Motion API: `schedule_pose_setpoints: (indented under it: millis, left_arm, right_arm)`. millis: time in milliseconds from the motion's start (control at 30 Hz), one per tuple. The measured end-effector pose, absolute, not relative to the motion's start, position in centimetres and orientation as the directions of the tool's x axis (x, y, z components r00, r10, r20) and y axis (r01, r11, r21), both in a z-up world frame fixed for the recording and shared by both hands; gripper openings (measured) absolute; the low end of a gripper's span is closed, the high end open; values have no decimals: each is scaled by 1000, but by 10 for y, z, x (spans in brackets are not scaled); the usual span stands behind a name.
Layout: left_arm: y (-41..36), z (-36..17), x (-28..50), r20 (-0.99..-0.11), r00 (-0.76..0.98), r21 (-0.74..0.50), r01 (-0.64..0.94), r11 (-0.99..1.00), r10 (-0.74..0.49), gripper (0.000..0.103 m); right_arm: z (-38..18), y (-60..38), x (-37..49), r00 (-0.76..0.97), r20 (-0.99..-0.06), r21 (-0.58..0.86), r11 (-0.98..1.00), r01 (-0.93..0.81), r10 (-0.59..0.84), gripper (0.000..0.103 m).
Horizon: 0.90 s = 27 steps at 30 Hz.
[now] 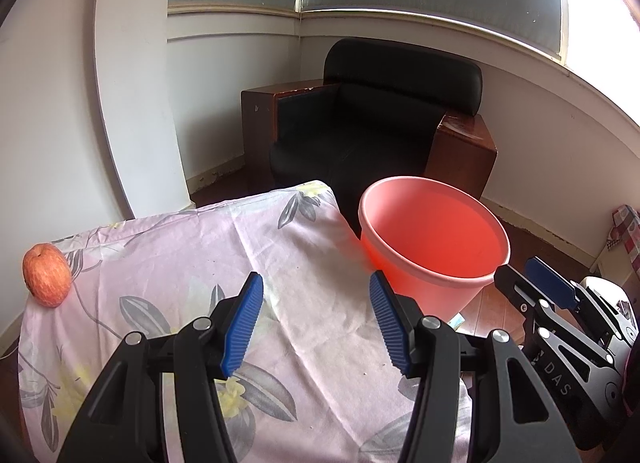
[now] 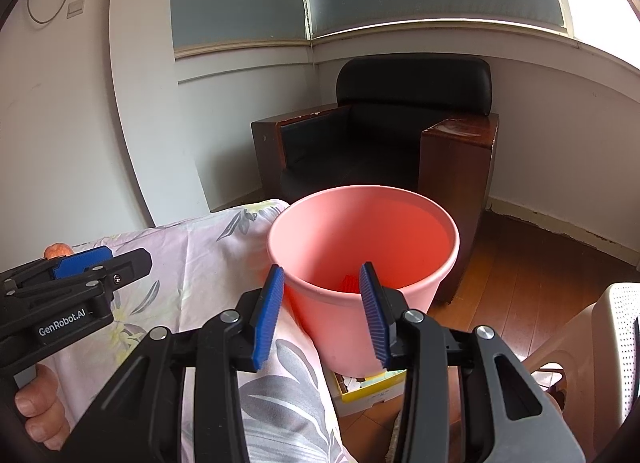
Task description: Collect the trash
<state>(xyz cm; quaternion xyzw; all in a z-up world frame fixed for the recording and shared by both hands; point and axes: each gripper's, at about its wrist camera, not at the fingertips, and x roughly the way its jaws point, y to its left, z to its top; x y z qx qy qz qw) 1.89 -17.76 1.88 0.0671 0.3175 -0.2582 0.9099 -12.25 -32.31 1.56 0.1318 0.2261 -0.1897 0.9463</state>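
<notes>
Hovering over the tabletop (image 1: 168,247), the left claw (image 1: 316,323) was spread wide w/ nothing btwn its blue pads. The floral cloth ran bare from the pads to the far edge. An apple (image 1: 47,279) sat at the far-left edge, well apart from both claws. The pink bin (image 2: 362,283) stood just beside the tabletop's right edge, rim about level w/ the cloth. The right claw (image 2: 325,315) hung at the bin's near rim, also wide open & holding nothing. Something red and ribbed (image 2: 349,285) lay low inside the bin; couldn't tell what. A black armchair (image 1: 372,123) stood beyond.
</notes>
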Motion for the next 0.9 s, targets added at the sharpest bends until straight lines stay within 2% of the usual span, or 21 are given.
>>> schedule_pose_setpoints:
  millis: [900]
  left_arm:
    - [-178, 17, 22, -622, 662, -40, 506, 861, -418, 55]
  right_arm:
    - [8, -324, -120, 818, -493, 157, 895, 418, -296, 40]
